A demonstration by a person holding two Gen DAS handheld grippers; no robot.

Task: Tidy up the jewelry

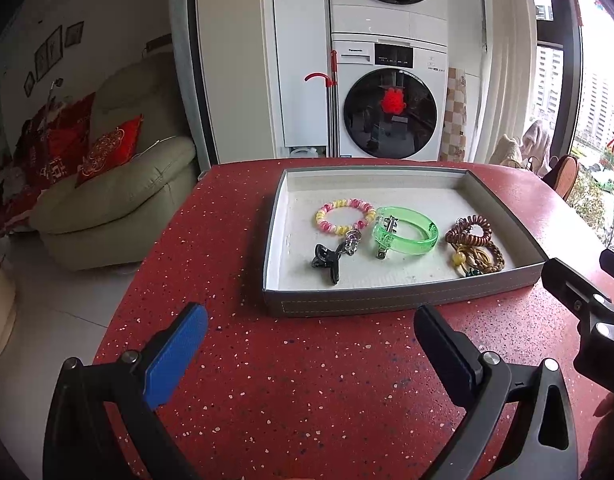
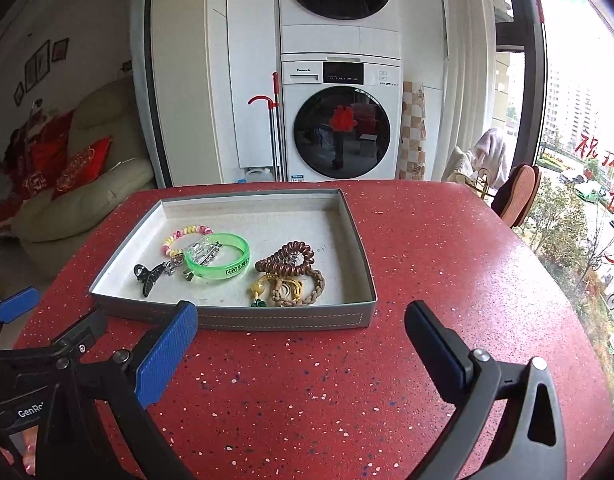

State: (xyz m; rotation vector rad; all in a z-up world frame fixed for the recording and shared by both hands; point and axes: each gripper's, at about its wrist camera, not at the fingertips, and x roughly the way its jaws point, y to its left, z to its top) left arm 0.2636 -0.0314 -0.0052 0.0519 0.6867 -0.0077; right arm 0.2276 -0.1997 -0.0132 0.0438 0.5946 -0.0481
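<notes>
Step in hand, as judged: end of a placement, or a pause before the next pick. All jewelry visible lies inside the tray (image 1: 403,300); none is on the red speckled surface (image 2: 427,240) outside it.

Left gripper (image 1: 311,344): jaws spread wide, nothing between them, held over the surface just short of the tray's near wall. Right gripper (image 2: 301,340): jaws spread wide, empty, likewise just short of the near wall.

Tray: shallow rectangular box, grey outside with a stitched line along the near wall, pale rough lining inside.

Contents, left to right in the left wrist view:
- black claw hair clip (image 1: 327,262), glossy hard plastic, with a small silvery charm just beside it.
- pink-and-yellow beaded bracelet (image 1: 345,216), round glossy beads in a ring.
- translucent green bangle (image 1: 407,232), rigid, smooth, thick-walled; a clear clip with metal hardware lies across its left rim.
- brown spiral hair tie (image 1: 469,232), coiled like a phone cord, touching a tan braided band (image 1: 491,262) and a tangle of yellowish cord with a bead.

Next move, as judged: if sorting goes on, the right-hand pile needs separating. Those pieces are soft and tangled, so a pinch on one loop could drag its neighbours. The bangle is slick and wide; it wants a grip across the wall, not the full ring.
</notes>
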